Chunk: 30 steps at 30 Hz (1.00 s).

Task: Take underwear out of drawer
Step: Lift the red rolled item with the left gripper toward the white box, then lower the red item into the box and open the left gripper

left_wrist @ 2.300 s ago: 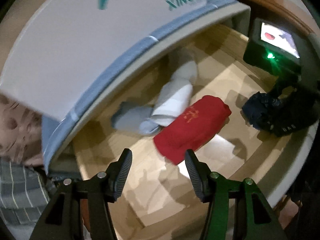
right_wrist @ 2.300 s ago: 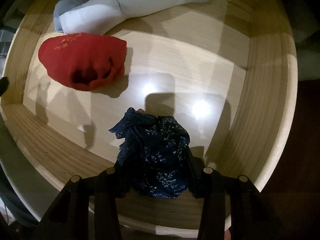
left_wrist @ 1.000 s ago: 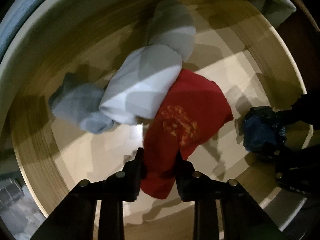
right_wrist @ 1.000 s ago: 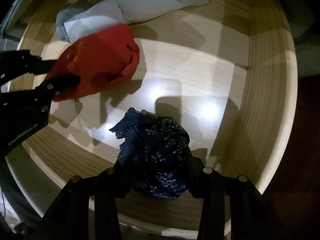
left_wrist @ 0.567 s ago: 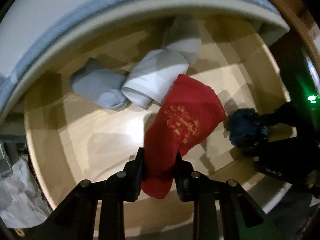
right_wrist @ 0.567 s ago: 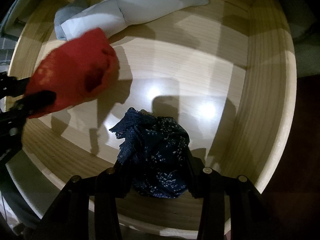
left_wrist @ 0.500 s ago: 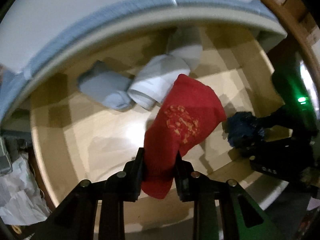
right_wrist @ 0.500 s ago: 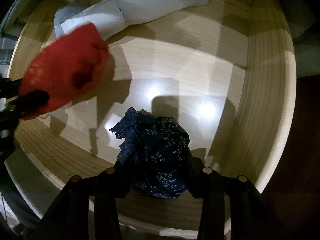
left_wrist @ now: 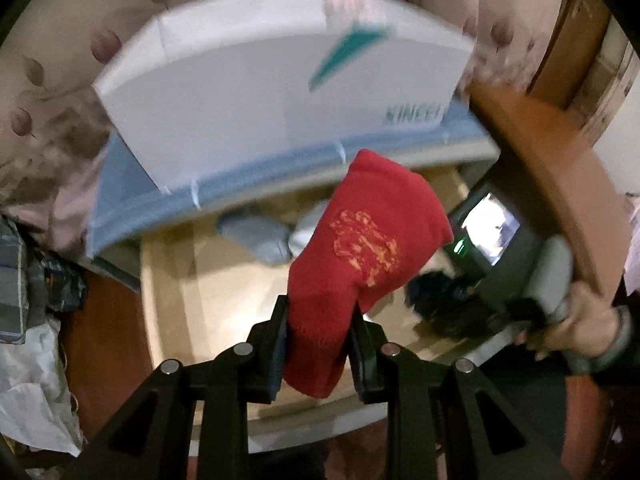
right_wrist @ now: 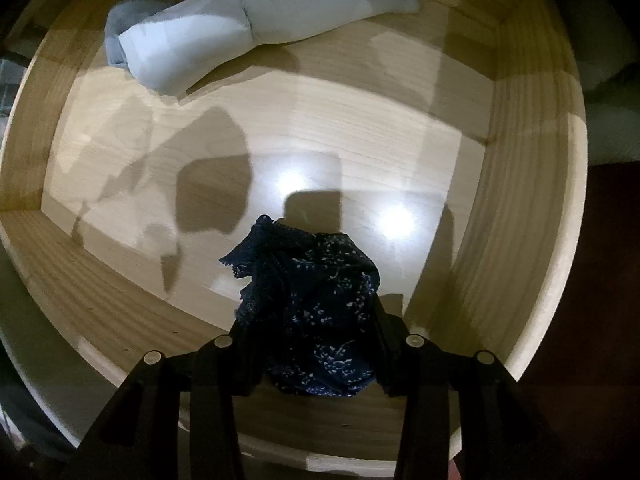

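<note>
Left gripper (left_wrist: 318,344) clamped on red knit underwear with orange print (left_wrist: 360,264), hanging above pale wooden drawer (left_wrist: 168,288).

Right gripper (right_wrist: 308,344) clenched on dark blue lace underwear (right_wrist: 312,304) inside drawer.

Right view only: folded pale grey garments (right_wrist: 248,36) (whole). Left view only: white box (left_wrist: 256,92), person's hand (left_wrist: 576,324).

Red knit underwear with an orange-gold print (left_wrist: 360,256) is hanging clear above the light wooden drawer (right_wrist: 532,216), its lower end pinched. Dark navy lace underwear with white speckles (right_wrist: 312,308) is bunching up crumpled near the drawer's front edge, right of centre. Pale grey-white folded fabric pieces (right_wrist: 248,28) are lying along the drawer's back edge, toward the left corner.
</note>
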{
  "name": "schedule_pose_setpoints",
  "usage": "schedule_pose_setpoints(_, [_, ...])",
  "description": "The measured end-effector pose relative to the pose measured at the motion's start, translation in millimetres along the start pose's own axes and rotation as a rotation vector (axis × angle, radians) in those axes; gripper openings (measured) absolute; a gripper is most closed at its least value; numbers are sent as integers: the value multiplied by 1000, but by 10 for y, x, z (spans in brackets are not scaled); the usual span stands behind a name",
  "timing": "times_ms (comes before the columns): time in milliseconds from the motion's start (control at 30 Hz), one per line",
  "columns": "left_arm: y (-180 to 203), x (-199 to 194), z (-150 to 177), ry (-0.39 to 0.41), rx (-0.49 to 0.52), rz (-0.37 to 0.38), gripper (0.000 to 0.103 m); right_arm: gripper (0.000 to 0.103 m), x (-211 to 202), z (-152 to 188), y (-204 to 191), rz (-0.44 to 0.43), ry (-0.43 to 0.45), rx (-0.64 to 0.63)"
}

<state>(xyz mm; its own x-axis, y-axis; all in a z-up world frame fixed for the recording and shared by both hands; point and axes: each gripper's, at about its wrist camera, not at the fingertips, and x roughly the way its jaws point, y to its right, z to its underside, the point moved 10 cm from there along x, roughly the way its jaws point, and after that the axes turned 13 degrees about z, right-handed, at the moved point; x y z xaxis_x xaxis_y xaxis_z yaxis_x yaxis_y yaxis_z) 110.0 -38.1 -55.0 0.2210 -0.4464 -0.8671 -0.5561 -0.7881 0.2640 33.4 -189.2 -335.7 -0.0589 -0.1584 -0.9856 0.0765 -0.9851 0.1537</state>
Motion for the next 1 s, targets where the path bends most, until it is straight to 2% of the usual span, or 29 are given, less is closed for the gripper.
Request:
schedule_pose_setpoints(167, [-6, -569, -415, 159, -24, 12, 26, 39, -31, -2, -31, 6, 0, -2])
schedule_pose_setpoints(367, [-155, -1208, -1021, 360, -44, -42, 26, 39, -18, -23, -75, 14, 2, -3])
schedule_pose_setpoints(467, [-261, -1366, -1276, 420, -61, -83, 26, 39, -35, -48, -101, 21, 0, -7])
schedule_pose_setpoints(567, [-419, -1367, -1457, 426, -91, -118, 26, 39, -73, -74, -134, 30, -1, -12])
schedule_pose_setpoints(800, [-656, -947, -1691, 364, -104, -187, 26, 39, -200, -136, -197, 24, 3, -5])
schedule_pose_setpoints(1000, [-888, -471, -1725, 254, -169, -201, 26, 39, -234, -155, -197, 19, 5, -4])
